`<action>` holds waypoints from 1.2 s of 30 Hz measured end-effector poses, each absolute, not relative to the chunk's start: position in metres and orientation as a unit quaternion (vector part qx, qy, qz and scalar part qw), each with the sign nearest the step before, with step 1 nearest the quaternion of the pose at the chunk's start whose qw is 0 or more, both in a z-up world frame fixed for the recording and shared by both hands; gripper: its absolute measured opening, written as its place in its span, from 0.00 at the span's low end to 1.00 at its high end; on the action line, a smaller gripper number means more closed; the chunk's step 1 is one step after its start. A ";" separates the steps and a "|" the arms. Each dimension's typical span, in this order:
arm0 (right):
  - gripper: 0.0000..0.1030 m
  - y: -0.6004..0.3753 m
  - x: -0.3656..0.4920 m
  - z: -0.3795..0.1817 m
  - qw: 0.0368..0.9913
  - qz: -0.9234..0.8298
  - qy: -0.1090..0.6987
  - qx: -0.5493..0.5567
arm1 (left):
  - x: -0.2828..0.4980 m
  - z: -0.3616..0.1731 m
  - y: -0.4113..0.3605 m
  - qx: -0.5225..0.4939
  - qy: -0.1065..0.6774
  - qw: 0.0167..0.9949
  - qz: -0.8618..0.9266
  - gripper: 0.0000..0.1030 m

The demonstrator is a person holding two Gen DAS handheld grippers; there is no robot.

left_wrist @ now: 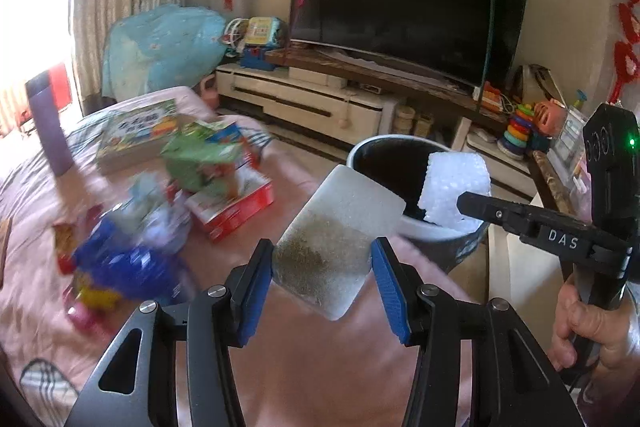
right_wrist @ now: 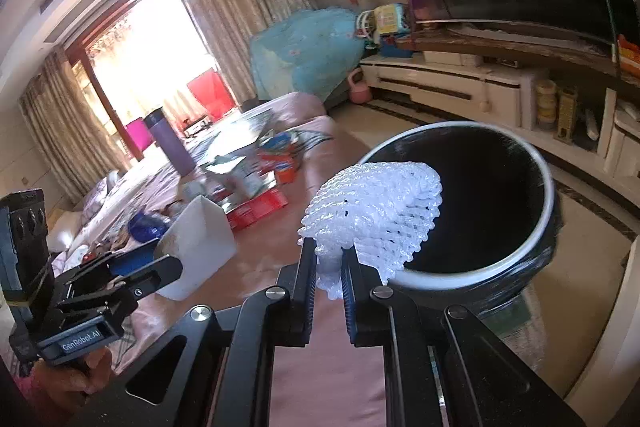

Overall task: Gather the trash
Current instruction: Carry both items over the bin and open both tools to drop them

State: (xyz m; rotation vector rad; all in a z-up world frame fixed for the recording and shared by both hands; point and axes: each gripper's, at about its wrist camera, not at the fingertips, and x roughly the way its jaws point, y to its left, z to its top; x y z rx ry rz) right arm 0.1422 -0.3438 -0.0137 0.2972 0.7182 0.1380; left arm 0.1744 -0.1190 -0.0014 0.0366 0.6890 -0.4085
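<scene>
Right tool (right_wrist: 327,259) pinching foam net (right_wrist: 372,211) over bin (right_wrist: 536,243); left tool (left_wrist: 322,267) clamping plastic bag (left_wrist: 336,239) nearby. Wrappers (left_wrist: 120,259) lower left on bed (left_wrist: 304,355) remain.

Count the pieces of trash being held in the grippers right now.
2. A white foam block sits between the left gripper's fingers, short of the bin. A white foam net is pinched in the right gripper, over the bin's rim.
</scene>
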 end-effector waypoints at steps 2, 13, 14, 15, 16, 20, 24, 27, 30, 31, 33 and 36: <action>0.11 -0.355 0.147 -0.014 0.923 0.059 0.351 0.143 | 0.187 -0.001 -0.127 0.019 0.335 0.920 -0.204 0.48; 0.12 -0.405 0.170 -0.019 0.915 0.043 0.371 0.156 | 0.252 -0.008 -0.186 0.033 0.343 0.911 -0.225 0.49; 0.12 -0.409 0.172 -0.019 0.914 0.043 0.371 0.156 | 0.258 -0.010 -0.190 0.034 0.344 0.911 -0.225 0.49; 0.12 -0.412 0.173 -0.019 0.914 0.043 0.373 0.156 | 0.264 -0.012 -0.194 0.035 0.346 0.910 -0.226 0.49; 0.12 -0.414 0.174 -0.020 0.913 0.045 0.374 0.156 | 0.269 -0.013 -0.198 0.035 0.348 0.909 -0.226 0.49; 0.14 -0.423 0.183 -0.021 0.910 0.044 0.382 0.154 | 0.291 -0.021 -0.212 0.040 0.357 0.905 -0.228 0.51; 0.17 -0.428 0.190 -0.022 0.908 0.048 0.390 0.146 | 0.304 -0.027 -0.222 0.041 0.370 0.899 -0.229 0.59; 0.39 -0.430 0.192 -0.026 0.905 0.040 0.399 0.140 | 0.307 -0.029 -0.223 0.040 0.374 0.899 -0.223 0.73; 0.42 -0.433 0.189 -0.029 0.905 0.034 0.400 0.142 | 0.303 -0.029 -0.218 0.032 0.371 0.901 -0.222 0.76; 0.44 -0.434 0.187 -0.029 0.905 0.032 0.399 0.145 | 0.301 -0.030 -0.214 0.029 0.372 0.901 -0.221 0.76; 0.48 -0.436 0.184 -0.029 0.906 0.031 0.395 0.152 | 0.294 -0.031 -0.209 0.022 0.373 0.901 -0.219 0.76; 0.59 -0.434 0.181 -0.028 0.907 0.033 0.389 0.157 | 0.279 -0.031 -0.194 0.008 0.372 0.903 -0.214 0.77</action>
